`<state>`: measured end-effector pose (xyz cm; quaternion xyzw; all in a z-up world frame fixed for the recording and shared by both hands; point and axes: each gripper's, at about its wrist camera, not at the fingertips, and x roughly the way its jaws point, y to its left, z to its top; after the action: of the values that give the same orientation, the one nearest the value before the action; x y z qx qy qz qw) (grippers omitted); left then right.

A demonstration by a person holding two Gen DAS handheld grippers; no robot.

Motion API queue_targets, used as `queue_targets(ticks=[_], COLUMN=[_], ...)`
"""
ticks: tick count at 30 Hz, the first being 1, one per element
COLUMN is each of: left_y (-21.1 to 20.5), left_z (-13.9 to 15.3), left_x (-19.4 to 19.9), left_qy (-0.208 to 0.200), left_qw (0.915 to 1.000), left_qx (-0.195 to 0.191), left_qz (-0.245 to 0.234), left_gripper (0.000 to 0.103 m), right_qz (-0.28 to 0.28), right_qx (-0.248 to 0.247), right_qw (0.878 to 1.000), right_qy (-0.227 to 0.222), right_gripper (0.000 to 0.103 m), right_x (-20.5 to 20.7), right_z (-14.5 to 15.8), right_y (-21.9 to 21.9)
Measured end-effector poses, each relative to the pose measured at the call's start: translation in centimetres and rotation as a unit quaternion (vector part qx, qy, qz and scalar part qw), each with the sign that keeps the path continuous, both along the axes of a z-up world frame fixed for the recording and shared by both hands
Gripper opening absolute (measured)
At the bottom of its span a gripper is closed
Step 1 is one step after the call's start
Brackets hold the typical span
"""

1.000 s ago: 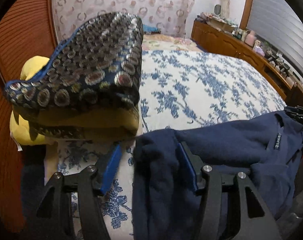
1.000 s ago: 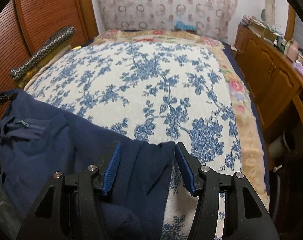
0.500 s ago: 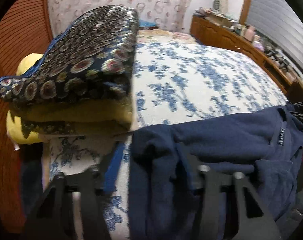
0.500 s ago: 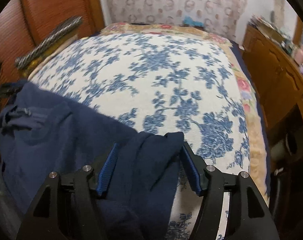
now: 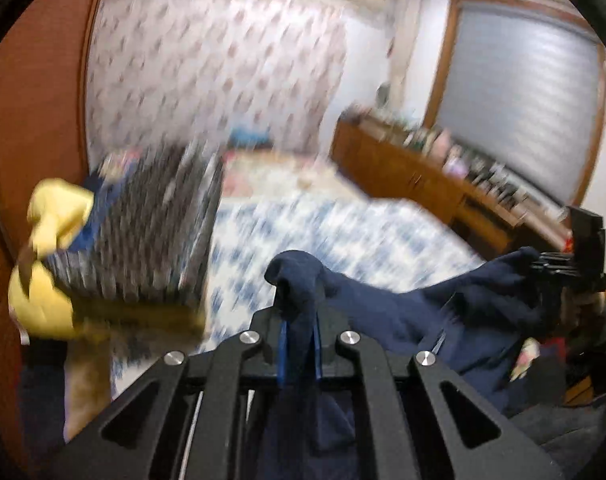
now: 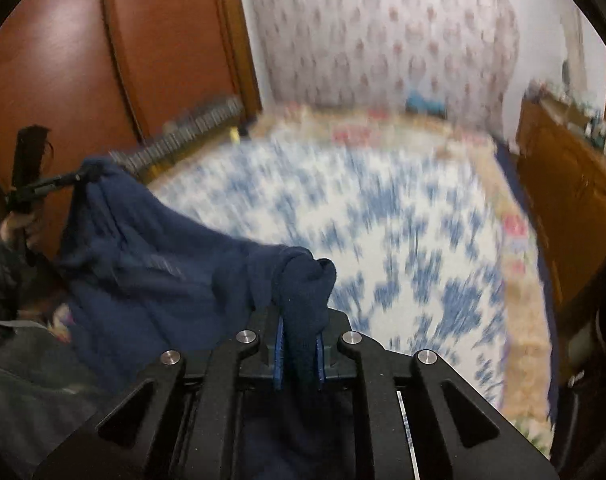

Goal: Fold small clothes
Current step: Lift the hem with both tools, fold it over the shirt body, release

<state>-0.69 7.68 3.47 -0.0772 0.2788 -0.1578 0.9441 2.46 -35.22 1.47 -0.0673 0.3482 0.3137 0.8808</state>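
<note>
Both views are motion-blurred, so background detail is soft.

Left gripper (image 5: 299,312): jaws closing, blue pads already pressing a bunched corner of the navy garment (image 5: 403,320) between them. A knot of fabric pokes up above the fingertips, and more cloth hangs down through the gap behind the pads.

Right gripper (image 6: 299,320): same picture, jaws closing, pads clamped on another bunched corner of the navy garment (image 6: 151,264). A fold of fabric bulges over the top of the fingers.

Garment position: it is strung between the two grippers, sagging in the middle, in front of the floral bedspread (image 6: 383,216) (blue on white). I cannot tell whether its lower edge touches the bed. In the left wrist view the far corner ends at the right gripper (image 5: 559,266), at frame right. In the right wrist view the far corner ends at the left gripper (image 6: 59,182), at frame left, with part of a hand (image 6: 17,228) below it.

Other items: folded patterned blanket (image 5: 143,232) stacked on a yellow cushion (image 5: 51,264) at the bed's left edge, against the wooden wardrobe (image 6: 63,72). Wooden sideboard (image 5: 415,176) along the right side of the bed, cluttered on top (items too blurred to identify). Patterned curtain (image 6: 383,32) behind the head of the bed.
</note>
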Motion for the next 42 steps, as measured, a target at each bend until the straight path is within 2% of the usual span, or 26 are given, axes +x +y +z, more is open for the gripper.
queue_targets(ticks=[4,10,15,18,23,33,38,40,42], left_y=[-0.7,-0.8,1.8,3.0,4.1,2.6,2.3,1.8,1.2], left_z=[6.6,16.1,20.8,22.4,22.5,22.3,20.8,19.5,17.1], left_x=[-1.4,-1.6,-3.2,-3.8,-4.3,-4.6,-2.2,-0.1,3.3], left_qy=[-0.067,-0.158,-0.211,-0.233,-0.250,-0.262,-0.241,-0.221,-0.189], left_qw=[0.9973,0.9872,0.9775,0.9723,0.9681,0.9649,0.9704,0.9750,0.9814], left_qx=[-0.016,-0.001,0.000,0.006,0.004,0.004,0.014,0.021,0.032], left_qz=[-0.025,-0.020,0.006,0.019,0.021,0.010,0.002,-0.001,-0.001], left_gripper=[0.007,0.007,0.007,0.007,0.007,0.007,0.007,0.007,0.007], right_qz=[0.015,0.014,-0.003,-0.023,-0.050,-0.068,-0.077,-0.084,-0.092], right_qx=[0.014,0.014,0.023,0.020,0.019,-0.003,-0.017,-0.032,-0.044], right_qw=[0.998,0.984,0.965,0.956,0.952,0.946,0.946,0.950,0.956], right_qy=[-0.060,-0.176,-0.260,-0.292,-0.302,-0.316,-0.315,-0.299,-0.273], right_gripper=[0.008,0.008,0.008,0.008,0.008,0.008,0.008,0.008,0.008], right_x=[-1.7,-3.5,-5.1,-5.6,-5.7,-7.5,-6.3,-4.1,-1.4], right_z=[7.1,18.4,26.2,29.0,29.9,30.1,29.6,28.4,26.4], right_y=[1.3,2.5,1.7,1.0,-0.6,-3.3,-4.4,-4.7,-4.9])
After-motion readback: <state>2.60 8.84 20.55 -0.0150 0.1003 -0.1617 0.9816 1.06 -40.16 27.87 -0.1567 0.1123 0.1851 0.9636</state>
